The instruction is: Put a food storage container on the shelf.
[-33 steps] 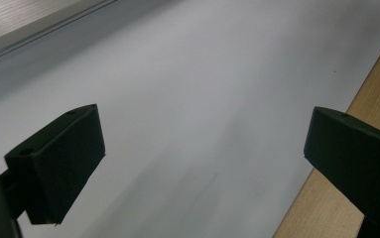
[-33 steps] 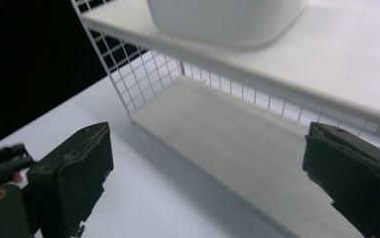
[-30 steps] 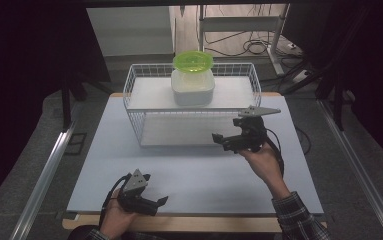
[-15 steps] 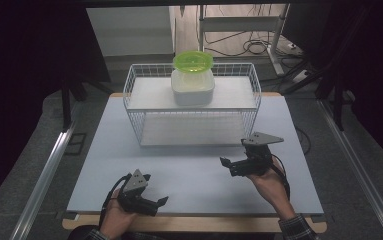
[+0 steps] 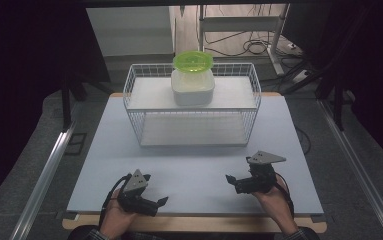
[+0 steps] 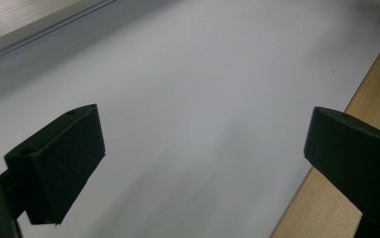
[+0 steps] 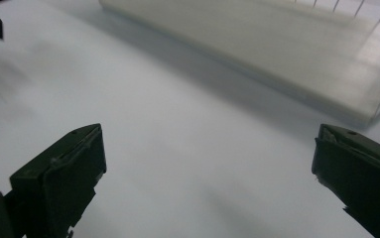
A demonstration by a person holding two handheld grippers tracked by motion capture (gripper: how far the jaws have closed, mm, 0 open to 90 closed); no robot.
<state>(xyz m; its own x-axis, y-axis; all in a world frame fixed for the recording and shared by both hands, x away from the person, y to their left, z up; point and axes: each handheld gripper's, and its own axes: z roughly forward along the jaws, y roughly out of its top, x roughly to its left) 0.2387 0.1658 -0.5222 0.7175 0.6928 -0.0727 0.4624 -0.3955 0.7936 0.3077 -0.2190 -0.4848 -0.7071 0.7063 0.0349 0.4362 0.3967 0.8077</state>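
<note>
A white wire basket [image 5: 191, 127] stands at the back of the white table mat [image 5: 189, 165]. Inside it sits a white container [image 5: 192, 88] with a green lid [image 5: 193, 61]. My left gripper [image 5: 159, 202] rests low at the front left of the mat, held in a hand, open with nothing between its jaws. My right gripper [image 5: 230, 180] hovers at the front right, also open and empty. In the right gripper view the basket's base [image 7: 257, 44] lies ahead at the top; its wide jaws frame bare mat. The left gripper view looks along bare mat beside the wooden table edge [image 6: 326, 198].
A metal rail [image 5: 46, 170] runs along the table's left side and another [image 5: 359, 175] along the right. Cables and a metal stand [image 5: 239, 30] lie on the floor behind the table. Wooden table edge [image 5: 194, 223] shows at the front.
My right gripper has drawn back from beside the basket toward the front right of the mat. The left gripper has stayed where it was.
</note>
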